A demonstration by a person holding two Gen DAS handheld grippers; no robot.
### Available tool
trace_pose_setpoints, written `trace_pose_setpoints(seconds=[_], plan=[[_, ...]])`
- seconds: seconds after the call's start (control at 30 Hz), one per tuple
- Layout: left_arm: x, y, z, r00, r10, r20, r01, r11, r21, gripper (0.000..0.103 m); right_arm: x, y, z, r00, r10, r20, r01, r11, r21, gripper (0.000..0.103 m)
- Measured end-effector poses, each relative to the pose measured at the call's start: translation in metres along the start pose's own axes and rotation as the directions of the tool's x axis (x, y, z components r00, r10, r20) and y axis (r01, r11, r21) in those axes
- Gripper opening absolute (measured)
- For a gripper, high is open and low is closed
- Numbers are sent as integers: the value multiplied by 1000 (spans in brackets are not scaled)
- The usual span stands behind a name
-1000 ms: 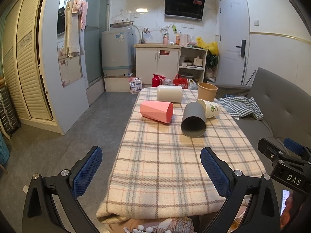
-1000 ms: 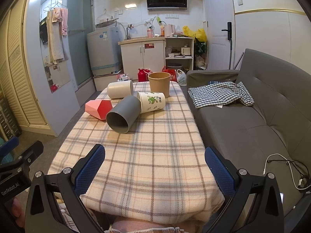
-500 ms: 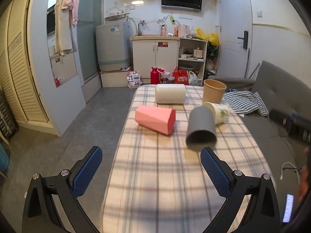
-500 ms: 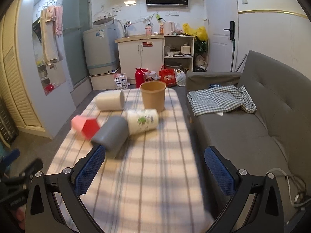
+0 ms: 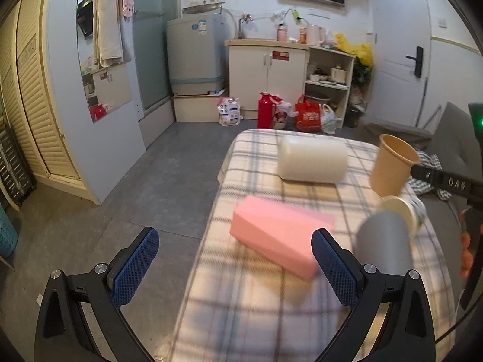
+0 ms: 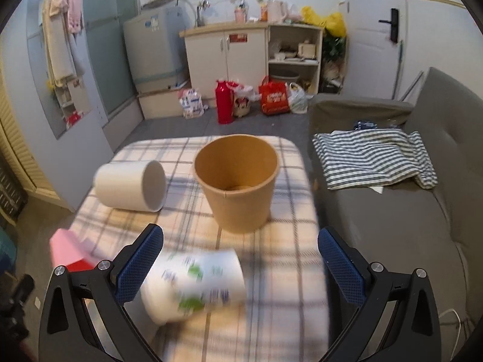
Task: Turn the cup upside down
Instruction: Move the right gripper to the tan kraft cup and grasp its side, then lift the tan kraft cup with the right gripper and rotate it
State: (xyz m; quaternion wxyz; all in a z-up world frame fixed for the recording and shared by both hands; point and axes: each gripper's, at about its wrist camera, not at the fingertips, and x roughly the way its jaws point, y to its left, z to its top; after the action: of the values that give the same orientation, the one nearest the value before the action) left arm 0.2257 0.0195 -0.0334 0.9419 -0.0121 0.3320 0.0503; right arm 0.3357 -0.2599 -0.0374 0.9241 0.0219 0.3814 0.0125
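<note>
The counter [image 6: 289, 163] wears a plaid cloth; its left edge drops to open floor, and a grey sofa [image 6: 392, 223] lies just beside its right edge. The brown paper cup [image 6: 238, 181] stands upright, mouth up, toward the far right of the counter. A white cup [image 6: 129, 185] lies on its side left of it. Nearer lie a pink cup [image 5: 280, 239], a grey cup [image 5: 382, 246] and a printed paper cup [image 6: 196, 280], all tipped over and blurred. The left tool [image 5: 235, 268] and right tool [image 6: 240, 264] both gape wide, holding nothing. Both have advanced since a second ago; the brown cup now looms larger ahead of the right tool.
</note>
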Motion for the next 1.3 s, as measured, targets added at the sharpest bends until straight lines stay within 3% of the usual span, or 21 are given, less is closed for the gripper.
trace_pose_setpoints(seconds=[0.23, 0.33, 0.4, 0.47, 0.63, 0.87, 1.07, 1.3], plan=[[15, -2, 1, 1000, 2, -11, -2, 1000, -1, 103, 42, 1, 16, 999, 14, -32, -15, 1000, -21, 98], [13, -4, -4, 1000, 7, -18, -6, 1000, 10, 103, 53, 3, 20, 999, 14, -47, -15, 999, -31, 91], [18, -4, 1, 1000, 4, -23, -4, 1000, 8, 103, 53, 5, 22, 998, 19, -61, -21, 999, -26, 72], [12, -4, 1, 1000, 3, -19, -3, 1000, 7, 103, 44, 6, 23, 998, 26, -57, -27, 999, -27, 72], [-6, -5, 8, 1000, -3, -1, 3, 1000, 1, 103, -5, 12, 29, 1000, 19, -7, -20, 997, -73, 70], [-74, -3, 15, 997, -34, 69, 35, 999, -9, 103, -123, 20, 14, 998, 46, 48, -42, 997, -69, 70], [-137, 6, 6, 991, -50, 121, 52, 999, -7, 103, -210, 44, -35, 997, 64, 48, -60, 995, -83, 70], [-175, 19, -31, 990, -53, 129, 54, 999, -4, 103, -241, 70, -108, 987, 146, -59, -148, 989, -19, 70]])
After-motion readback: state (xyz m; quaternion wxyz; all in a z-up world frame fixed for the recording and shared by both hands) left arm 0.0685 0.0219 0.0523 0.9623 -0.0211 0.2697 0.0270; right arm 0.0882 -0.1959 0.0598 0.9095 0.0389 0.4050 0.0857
